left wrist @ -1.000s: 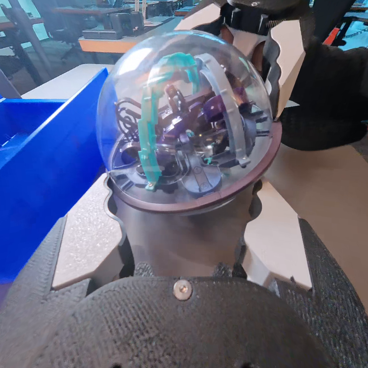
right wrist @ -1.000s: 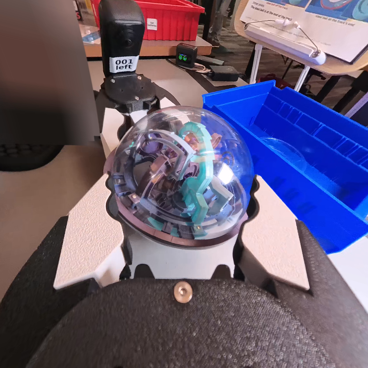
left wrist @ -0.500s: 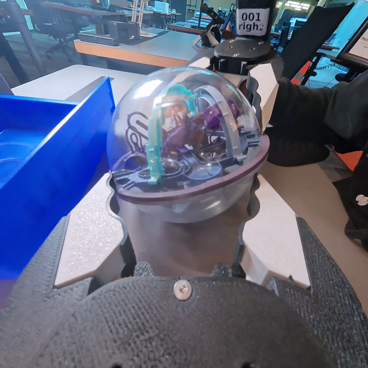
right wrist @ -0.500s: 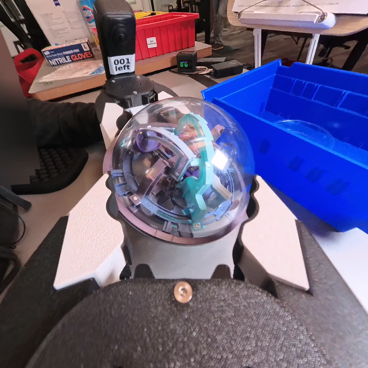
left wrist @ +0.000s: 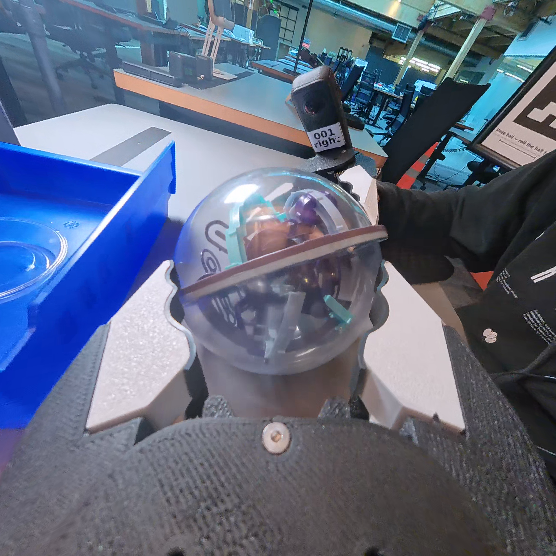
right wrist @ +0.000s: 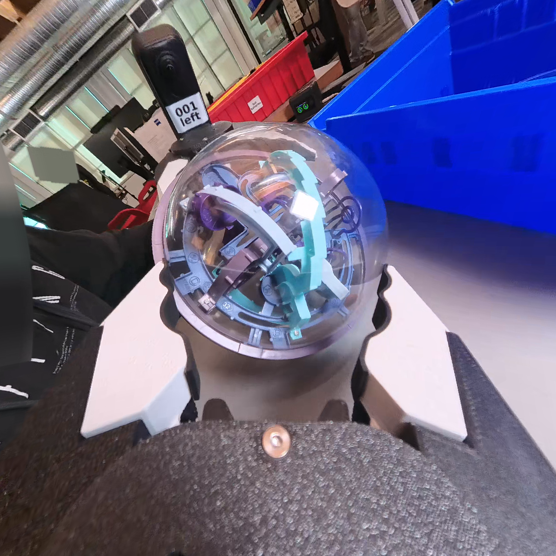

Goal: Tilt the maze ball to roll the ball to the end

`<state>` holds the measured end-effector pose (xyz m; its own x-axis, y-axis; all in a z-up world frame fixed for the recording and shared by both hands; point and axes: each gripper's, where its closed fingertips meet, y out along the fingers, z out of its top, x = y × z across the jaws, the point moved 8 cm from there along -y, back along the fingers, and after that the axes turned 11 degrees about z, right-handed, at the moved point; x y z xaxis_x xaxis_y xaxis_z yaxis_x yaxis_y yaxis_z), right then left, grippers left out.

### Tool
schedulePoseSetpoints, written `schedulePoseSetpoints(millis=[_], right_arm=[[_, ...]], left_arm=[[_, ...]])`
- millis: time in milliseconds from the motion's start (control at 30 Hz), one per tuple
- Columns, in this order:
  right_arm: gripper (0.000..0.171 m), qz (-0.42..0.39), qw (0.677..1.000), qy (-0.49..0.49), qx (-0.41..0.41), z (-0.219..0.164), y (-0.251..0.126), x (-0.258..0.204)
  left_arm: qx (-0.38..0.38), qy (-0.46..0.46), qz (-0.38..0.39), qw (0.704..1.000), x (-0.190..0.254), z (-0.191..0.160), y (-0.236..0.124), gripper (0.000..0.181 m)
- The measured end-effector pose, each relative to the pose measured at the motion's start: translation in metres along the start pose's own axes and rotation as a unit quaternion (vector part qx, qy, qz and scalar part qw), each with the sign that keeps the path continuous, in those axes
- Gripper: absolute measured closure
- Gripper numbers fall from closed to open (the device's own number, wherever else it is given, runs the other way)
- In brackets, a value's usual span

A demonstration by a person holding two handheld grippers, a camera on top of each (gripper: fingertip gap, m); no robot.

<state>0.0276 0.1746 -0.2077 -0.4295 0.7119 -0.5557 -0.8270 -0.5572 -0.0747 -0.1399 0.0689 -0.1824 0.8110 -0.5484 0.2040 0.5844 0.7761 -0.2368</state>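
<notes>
The maze ball [left wrist: 279, 270] is a clear sphere with a brown equator ring and teal, grey and purple tracks inside. It is held above the table between both grippers, which face each other. My left gripper [left wrist: 276, 270] is shut on its near side, with white fingers [left wrist: 141, 331] on both flanks. My right gripper [right wrist: 275, 270] is shut on the opposite side of the ball [right wrist: 264, 240]. In the left wrist view the ring slants up to the right. I cannot make out the small ball inside.
A blue bin [left wrist: 90, 255] stands close on the left, also seen in the right wrist view [right wrist: 451, 144]; a clear dish [left wrist: 24, 258] lies in it. The pale table [left wrist: 210, 150] is below. A person's dark sleeve [left wrist: 451, 225] is on the right.
The maze ball has tipped: in the left wrist view its ring moved from low at the front to a slant across the middle. Both grippers turned with it and kept their hold.
</notes>
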Motion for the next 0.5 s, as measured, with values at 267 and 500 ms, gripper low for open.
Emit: schedulePoseSetpoints(millis=[267,500], right_arm=[[0.033,-0.046,0.977,-0.198,-0.058,0.02,-0.022,-0.027],[0.044,-0.122,0.941,-0.301,-0.1,0.013,-0.013,-0.031]], left_arm=[[-0.009,0.006,0.003,1.0,0.003,0.008,0.009,0.056],[0.0,0.024,0.007,1.0,0.006,0.017,0.025,0.059]])
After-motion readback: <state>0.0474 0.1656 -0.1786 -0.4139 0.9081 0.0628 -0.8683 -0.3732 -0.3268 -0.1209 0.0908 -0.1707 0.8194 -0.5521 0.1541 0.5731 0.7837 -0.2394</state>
